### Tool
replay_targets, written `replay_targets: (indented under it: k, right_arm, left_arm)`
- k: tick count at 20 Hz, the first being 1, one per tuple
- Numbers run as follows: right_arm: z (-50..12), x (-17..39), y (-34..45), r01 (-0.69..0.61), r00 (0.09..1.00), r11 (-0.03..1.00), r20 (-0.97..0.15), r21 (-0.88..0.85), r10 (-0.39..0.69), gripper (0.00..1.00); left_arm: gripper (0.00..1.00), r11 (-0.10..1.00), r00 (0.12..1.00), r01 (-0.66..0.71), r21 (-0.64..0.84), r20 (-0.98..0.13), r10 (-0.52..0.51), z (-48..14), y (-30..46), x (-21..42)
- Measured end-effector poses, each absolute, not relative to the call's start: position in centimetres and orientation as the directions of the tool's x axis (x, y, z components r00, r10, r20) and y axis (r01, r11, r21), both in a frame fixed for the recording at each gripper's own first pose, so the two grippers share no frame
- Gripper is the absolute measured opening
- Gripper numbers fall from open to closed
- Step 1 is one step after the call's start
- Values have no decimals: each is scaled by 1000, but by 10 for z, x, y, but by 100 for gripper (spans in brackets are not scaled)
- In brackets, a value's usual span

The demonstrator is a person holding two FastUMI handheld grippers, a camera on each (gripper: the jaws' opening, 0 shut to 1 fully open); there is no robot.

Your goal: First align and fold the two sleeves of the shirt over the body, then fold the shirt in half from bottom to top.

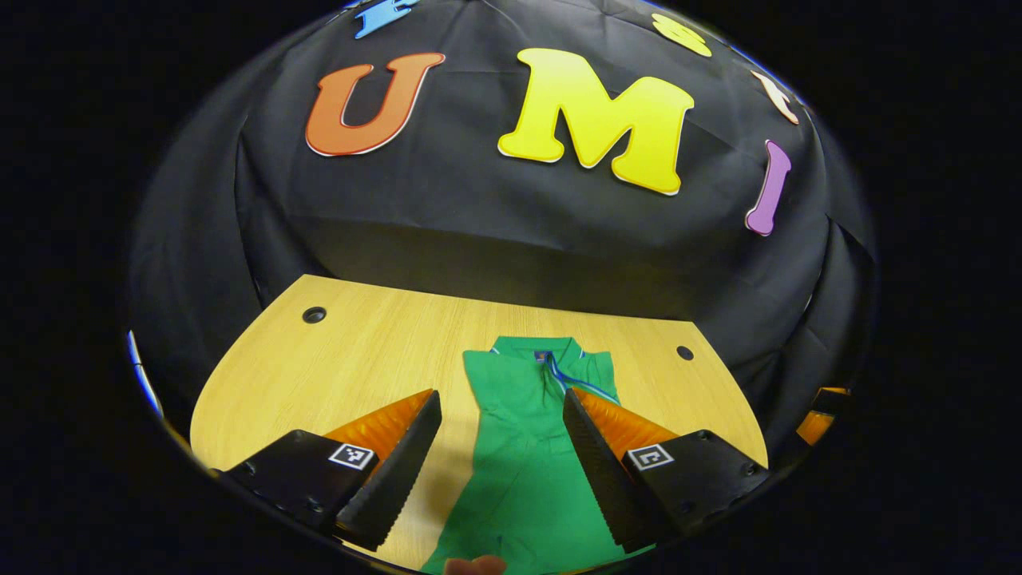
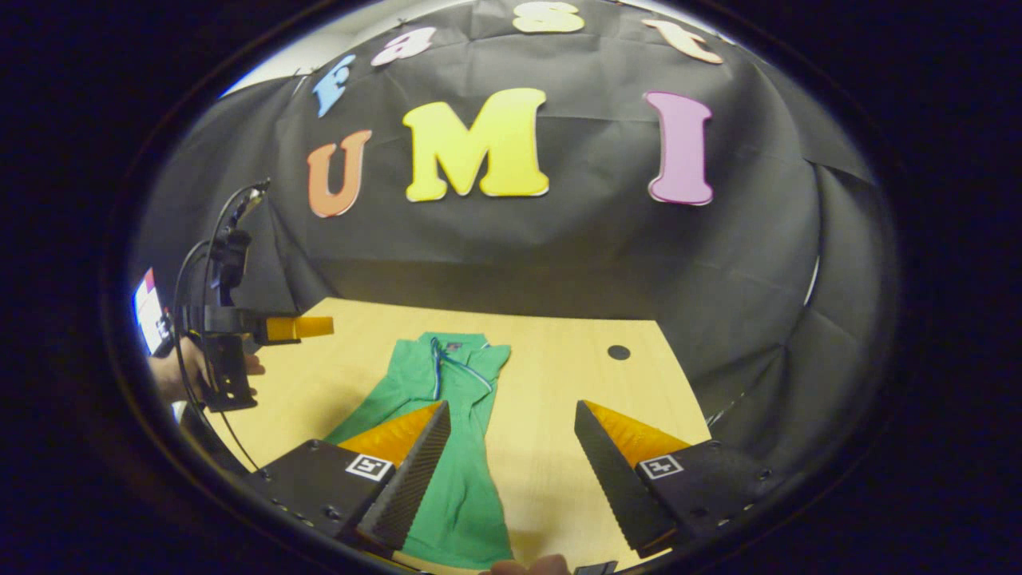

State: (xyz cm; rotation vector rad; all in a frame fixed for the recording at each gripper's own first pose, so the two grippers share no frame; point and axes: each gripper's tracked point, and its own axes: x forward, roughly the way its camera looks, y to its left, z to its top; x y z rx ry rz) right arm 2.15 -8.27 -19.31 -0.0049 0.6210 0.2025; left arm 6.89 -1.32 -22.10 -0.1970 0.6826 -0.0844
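Left gripper view: the left gripper (image 1: 501,399) is held above the wooden table (image 1: 351,359) with its two fingers spread wide and nothing between them. The green shirt (image 1: 527,463) lies flat on the table straight ahead of the gap and runs under it, closer to the finger on the right side of this view. Its collar (image 1: 547,349) points away from the tool, toward the black cloth wall (image 1: 479,216). Both sleeves appear already folded in, so the shirt forms a narrow strip.

Right gripper view: the right gripper (image 2: 511,411) also hangs above the table (image 2: 559,383), fingers wide apart and empty. The shirt (image 2: 455,447) lies ahead and toward the left-side finger, passing beneath it, collar (image 2: 455,345) at the far end. Farther off to the left, a hand (image 2: 172,371) holds the other gripper, the left gripper (image 2: 299,327), above the table's left edge; from here I cannot tell how its jaws stand.
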Motion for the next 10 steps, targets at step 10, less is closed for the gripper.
replay_targets:
  k: [10]
  right_arm:
    - [-284, -57, -99, -216, 632, 975, -756, 41, 172, 96]
  left_arm:
    - [99, 979, 564, 15, -203, -807, -176, -290, 24, -96]
